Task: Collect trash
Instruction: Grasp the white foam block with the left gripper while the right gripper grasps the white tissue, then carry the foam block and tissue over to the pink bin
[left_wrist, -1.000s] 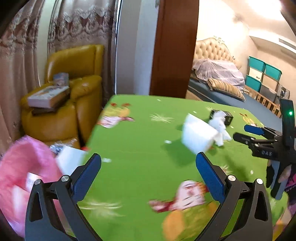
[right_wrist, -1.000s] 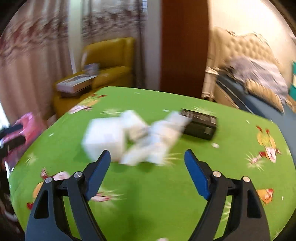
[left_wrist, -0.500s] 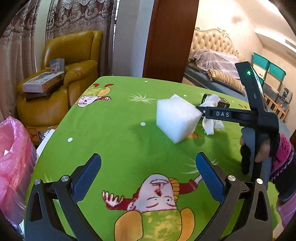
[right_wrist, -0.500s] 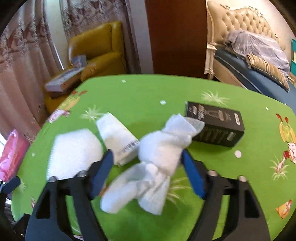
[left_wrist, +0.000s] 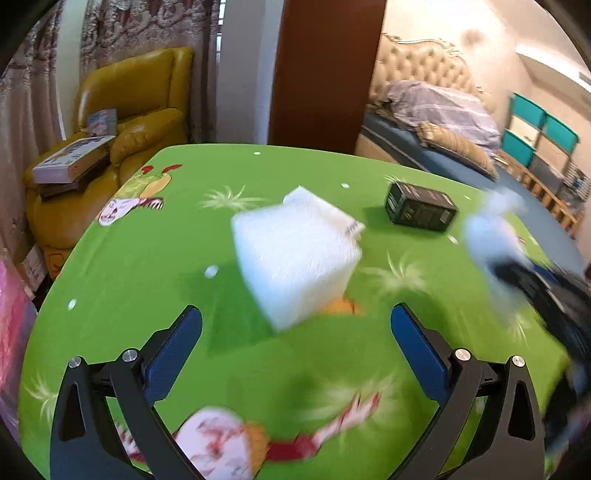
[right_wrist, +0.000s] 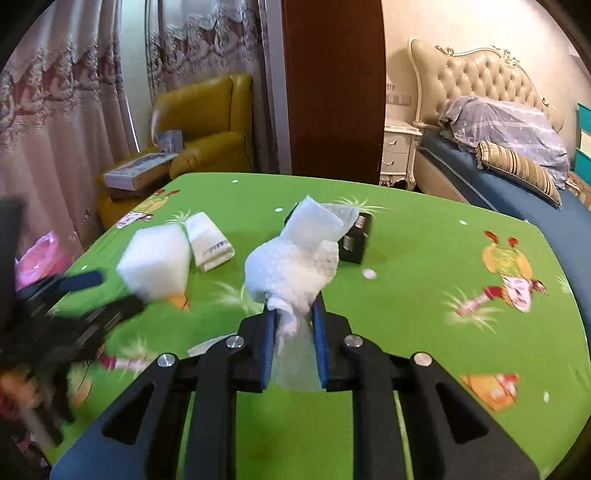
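the only container in sight is a pink plastic bag (right_wrist: 40, 254) hanging off the left edge of the table (right_wrist: 424, 258); what lies inside it cannot be made out, since only a crumpled corner shows in the right wrist view and a pink smear at the frame edge in the left wrist view.

the right gripper (right_wrist: 294, 325) is clenched on a crumpled white paper towel (right_wrist: 295, 258), its blue pads pressed against the lower tail of the wad while the bulk of it stands up above the fingertips, off the green cartoon tablecloth. just behind the towel, partly hidden by it, lies a small black box (right_wrist: 354, 240). in the left wrist view the same towel (left_wrist: 487, 229) is a blurred pale shape at the right, with the dark gripper under it.

the left gripper (left_wrist: 295, 332) is released, jaws spread wide and holding nothing, hovering low over the cloth and pointed at a white foam block (left_wrist: 295, 254), which sits on the table ahead of the fingertips and apart from them. a folded white packet (right_wrist: 210, 242) (with a line of small print on it) lies touching the far side of the block (right_wrist: 155, 262), or so it seems from the right wrist view. the black box (left_wrist: 421, 212) rests well beyond the block. a yellow armchair (left_wrist: 122, 110) with books on it stands past the table's far left corner.
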